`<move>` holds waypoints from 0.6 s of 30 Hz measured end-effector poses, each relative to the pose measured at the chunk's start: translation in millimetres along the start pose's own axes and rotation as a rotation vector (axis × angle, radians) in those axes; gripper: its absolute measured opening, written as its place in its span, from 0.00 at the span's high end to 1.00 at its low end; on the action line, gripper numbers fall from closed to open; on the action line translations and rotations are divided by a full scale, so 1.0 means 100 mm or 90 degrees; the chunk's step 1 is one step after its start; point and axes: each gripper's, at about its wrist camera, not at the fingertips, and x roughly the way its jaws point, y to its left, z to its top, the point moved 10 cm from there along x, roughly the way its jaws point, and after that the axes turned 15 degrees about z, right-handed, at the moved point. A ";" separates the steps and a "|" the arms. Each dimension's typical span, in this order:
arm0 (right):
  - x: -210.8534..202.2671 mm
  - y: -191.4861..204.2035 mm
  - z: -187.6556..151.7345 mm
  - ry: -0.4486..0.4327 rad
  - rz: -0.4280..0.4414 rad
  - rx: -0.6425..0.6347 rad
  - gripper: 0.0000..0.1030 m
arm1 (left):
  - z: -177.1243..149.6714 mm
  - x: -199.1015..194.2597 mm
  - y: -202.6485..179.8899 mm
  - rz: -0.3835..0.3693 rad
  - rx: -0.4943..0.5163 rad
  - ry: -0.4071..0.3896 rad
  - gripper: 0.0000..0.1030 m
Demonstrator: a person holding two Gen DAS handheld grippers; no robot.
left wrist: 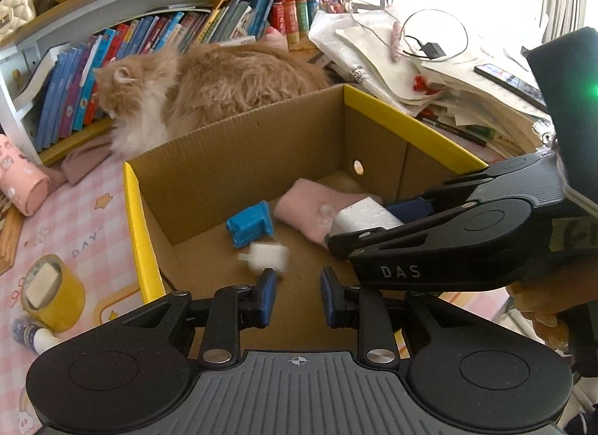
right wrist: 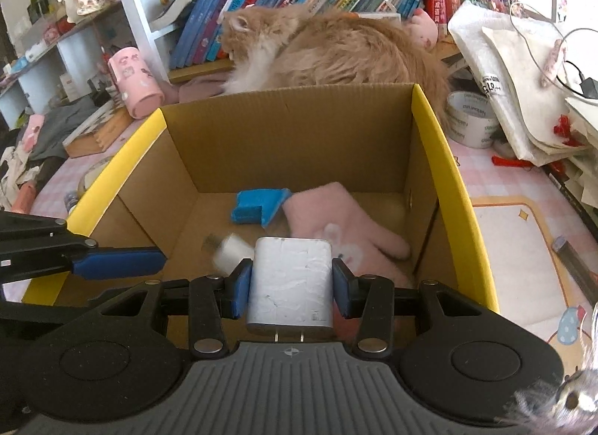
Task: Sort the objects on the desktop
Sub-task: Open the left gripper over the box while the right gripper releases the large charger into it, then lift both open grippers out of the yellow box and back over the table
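Right tool [right wrist: 289, 287]: clamped on the flat sides of the white rectangular wall adapter [right wrist: 289, 270], its two metal prongs pointing back at the camera; it hangs over the near part of the open brown cardboard box with yellow-taped rims [right wrist: 435, 143]
Left tool [left wrist: 299, 296]: narrow gap, nothing between the pads, low over the box floor
Risk, adapter: the pads grip smooth plastic only at its lower half, so it could pivot or slip before it is placed
Risk, small plug: the small white cube-shaped plug [left wrist: 267, 255] lies just ahead of the left tool's tip; letting the adapter go here could drop it on the plug
Risk, tools: the two sit close over the box, and a sideways move could knock them together
Box floor: a blue plastic block [right wrist: 258, 207] and a fluffy pink mitten with a rabbit face [right wrist: 336, 221] lie beyond both tools
Risk, cat: a long-haired ginger cat [right wrist: 336, 49] lies just past the far wall and might reach in
Hard to make out: the small plug is blurred, so whether it rests or tumbles is unclear; the adapter hides the floor under it; the mitten's near end is hidden behind the right tool
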 end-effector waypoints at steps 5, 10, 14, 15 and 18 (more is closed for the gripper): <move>0.03 0.00 0.01 0.004 -0.001 0.004 0.59 | 0.01 0.01 0.07 0.017 -0.003 -0.009 0.49; -0.14 0.07 0.13 -0.052 0.019 0.013 0.52 | 0.02 -0.03 0.11 0.018 -0.009 -0.019 0.42; -0.27 0.10 0.21 -0.084 0.006 0.007 0.50 | 0.05 -0.07 0.14 0.017 -0.020 -0.027 0.37; -0.29 0.10 0.22 -0.089 0.004 0.009 0.50 | 0.06 -0.09 0.14 0.016 -0.023 -0.032 0.35; -0.37 0.09 0.24 -0.101 -0.003 0.018 0.49 | 0.10 -0.14 0.16 0.014 -0.027 -0.044 0.33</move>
